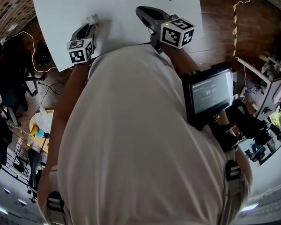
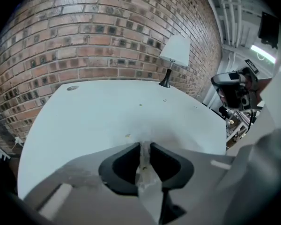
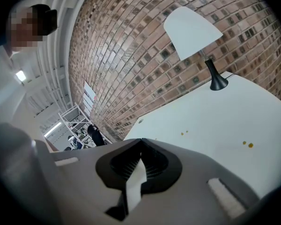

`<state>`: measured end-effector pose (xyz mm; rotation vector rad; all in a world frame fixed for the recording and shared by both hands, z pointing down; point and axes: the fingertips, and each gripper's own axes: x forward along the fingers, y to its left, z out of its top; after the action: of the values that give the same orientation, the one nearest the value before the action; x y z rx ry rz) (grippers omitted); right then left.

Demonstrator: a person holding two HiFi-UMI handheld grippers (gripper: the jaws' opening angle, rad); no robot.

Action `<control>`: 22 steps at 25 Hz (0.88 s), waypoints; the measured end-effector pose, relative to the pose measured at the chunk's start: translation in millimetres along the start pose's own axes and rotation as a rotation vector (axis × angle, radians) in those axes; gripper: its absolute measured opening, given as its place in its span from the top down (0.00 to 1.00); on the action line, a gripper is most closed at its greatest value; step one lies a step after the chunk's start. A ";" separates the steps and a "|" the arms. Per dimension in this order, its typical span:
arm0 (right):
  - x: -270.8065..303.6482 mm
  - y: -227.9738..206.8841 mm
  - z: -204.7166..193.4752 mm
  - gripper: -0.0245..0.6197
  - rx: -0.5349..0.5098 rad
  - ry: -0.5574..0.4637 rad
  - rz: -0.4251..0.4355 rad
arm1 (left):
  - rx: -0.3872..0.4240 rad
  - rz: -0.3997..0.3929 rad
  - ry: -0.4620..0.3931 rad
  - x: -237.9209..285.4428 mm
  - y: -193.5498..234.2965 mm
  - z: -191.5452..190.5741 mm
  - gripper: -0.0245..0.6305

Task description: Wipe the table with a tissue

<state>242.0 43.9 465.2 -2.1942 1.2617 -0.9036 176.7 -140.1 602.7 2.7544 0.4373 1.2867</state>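
I see my left gripper point(image 2: 145, 146) clenched on the crumpled white tissue point(image 2: 144, 171) down at the near left corner of the white rectangular table point(image 2: 84, 116), my right gripper point(image 3: 140, 142) closed and empty, small yellow specks point(image 3: 247, 145) dotting the surface, and a red brick wall point(image 2: 107, 32) and a white-shaded lamp point(image 2: 175, 53) behind.

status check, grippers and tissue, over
Left gripper shut on tissue over white table. Right gripper shut, empty. Yellow specks ahead; lamp at far edge.
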 end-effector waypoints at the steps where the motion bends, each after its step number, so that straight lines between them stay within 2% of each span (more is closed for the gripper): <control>1: -1.9 -1.9 0.3 0.95 0.001 0.004 0.006 | -0.015 0.014 -0.016 -2.5 0.3 2.1 0.85; 3: -5.6 -6.4 1.2 0.95 0.001 0.009 0.010 | -0.053 0.065 -0.046 -8.1 13.8 5.8 0.85; 8: -10.9 -12.2 -2.3 0.95 0.029 -0.003 0.004 | -0.171 0.239 -0.054 -25.1 87.2 -4.0 0.85; 10: -12.3 -13.7 -3.8 0.95 0.036 -0.008 -0.001 | -0.198 0.266 -0.040 -26.0 101.8 -8.2 0.85; 14: -20.4 -16.4 -2.0 0.95 0.043 -0.020 -0.003 | -0.187 0.281 -0.010 -24.1 93.2 -9.4 0.85; 16: -27.2 -21.6 0.8 0.95 0.048 -0.030 -0.008 | -0.183 0.259 -0.003 -17.5 81.4 -11.2 0.85; 20: -30.9 -29.8 1.4 0.95 0.058 -0.039 -0.012 | -0.097 0.137 0.020 1.3 42.4 -6.3 0.85; 22: -27.9 -29.9 1.3 0.95 0.060 -0.041 -0.009 | -0.080 0.076 0.018 6.5 29.2 -0.2 0.85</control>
<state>250.1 82.8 475.1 -2.1632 1.1914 -0.8843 187.1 -166.1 612.9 2.7198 0.2776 1.3157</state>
